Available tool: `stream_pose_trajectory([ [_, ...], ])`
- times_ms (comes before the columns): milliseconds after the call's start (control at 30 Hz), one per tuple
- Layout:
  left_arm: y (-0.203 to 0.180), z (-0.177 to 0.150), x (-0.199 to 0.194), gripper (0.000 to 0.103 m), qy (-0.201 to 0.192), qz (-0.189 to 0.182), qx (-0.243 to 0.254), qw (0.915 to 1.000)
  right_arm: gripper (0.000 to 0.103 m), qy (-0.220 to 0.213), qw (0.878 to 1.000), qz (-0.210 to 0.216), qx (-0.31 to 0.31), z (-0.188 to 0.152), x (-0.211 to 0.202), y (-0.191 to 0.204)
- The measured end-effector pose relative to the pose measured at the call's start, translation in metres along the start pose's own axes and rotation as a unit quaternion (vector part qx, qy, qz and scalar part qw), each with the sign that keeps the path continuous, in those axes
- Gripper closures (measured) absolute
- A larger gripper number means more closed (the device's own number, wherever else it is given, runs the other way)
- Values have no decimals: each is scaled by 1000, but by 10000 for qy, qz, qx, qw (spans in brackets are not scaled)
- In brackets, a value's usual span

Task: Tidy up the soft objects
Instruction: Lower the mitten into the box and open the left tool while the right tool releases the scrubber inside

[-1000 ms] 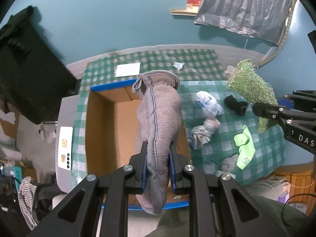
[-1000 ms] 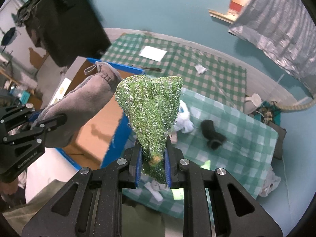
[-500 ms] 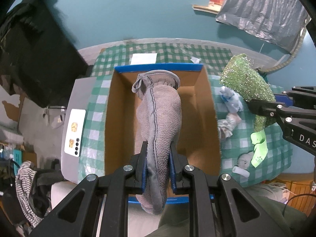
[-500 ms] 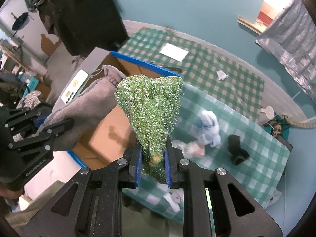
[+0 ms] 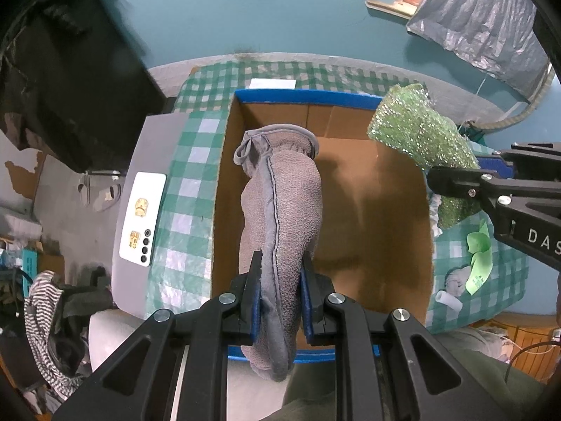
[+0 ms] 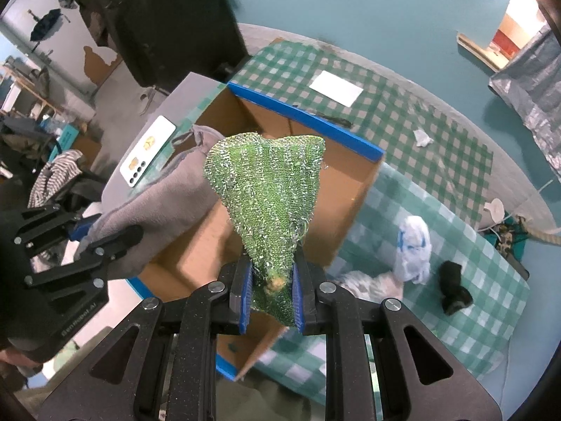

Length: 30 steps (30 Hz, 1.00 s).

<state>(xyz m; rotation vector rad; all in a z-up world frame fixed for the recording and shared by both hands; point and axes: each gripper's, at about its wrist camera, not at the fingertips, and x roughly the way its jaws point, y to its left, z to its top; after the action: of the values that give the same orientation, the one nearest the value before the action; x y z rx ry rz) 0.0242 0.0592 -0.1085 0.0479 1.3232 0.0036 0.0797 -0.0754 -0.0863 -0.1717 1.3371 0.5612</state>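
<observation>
Teal walls close off the room behind a table draped in a green-and-white checked cloth [image 6: 403, 112], on which an open cardboard box [image 5: 368, 210] with blue-taped rim serves as the reference point for this record. Nearest the observer, directly above the box's near edge, the left gripper [image 5: 279, 296] is pinched tight on a grey fleece mitten [image 5: 280, 210], which extends from between the blue finger pads out over the box interior, cuff end toward the far wall of the box; it hangs above the brown floor and is not resting on it. At the box's right-hand side, the right gripper [image 6: 270, 293] is clamped on a sparkly green knitted cloth [image 6: 270, 203], whose wide end fans out above the box's right wall. On the cloth to the right of the box, well apart from both tools, lie a white plastic bag [image 6: 412, 245], a crumpled pale rag [image 6: 364, 282], a black rolled sock [image 6: 454, 291], and a lime-green strip [image 5: 478, 259]. Left of the box, a white phone [image 5: 142, 219] lies flat on a grey surface. Beyond the box's far wall, a white paper sheet [image 6: 336, 88] rests on the checked cloth, with a small white scrap [image 6: 422, 137] further right.
</observation>
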Motion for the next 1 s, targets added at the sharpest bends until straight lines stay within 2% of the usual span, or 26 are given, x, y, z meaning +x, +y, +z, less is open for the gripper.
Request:
stream_pose_trajectory([
  [200, 10, 0, 14, 83, 165, -109, -116, 9997, 85, 81, 9999, 72, 75, 8, 13, 9],
  [333, 13, 0, 20, 76, 237, -43, -121, 9996, 76, 113, 9999, 61, 108, 12, 19, 13],
  [367, 12, 0, 20, 75, 236, 6, -119, 9996, 73, 107, 9999, 10, 125, 12, 19, 13],
  [400, 12, 1, 20, 74, 219, 66, -99, 9997, 66, 91, 9998, -55, 165, 12, 20, 12],
  [533, 11, 4, 14, 59, 108, 99, -58, 9999, 49, -1, 9997, -80, 227, 12, 18, 12],
  [1000, 3, 8, 7, 57, 38, 104, -45, 9999, 46, -97, 9997, -51, 204, 11, 7, 11],
])
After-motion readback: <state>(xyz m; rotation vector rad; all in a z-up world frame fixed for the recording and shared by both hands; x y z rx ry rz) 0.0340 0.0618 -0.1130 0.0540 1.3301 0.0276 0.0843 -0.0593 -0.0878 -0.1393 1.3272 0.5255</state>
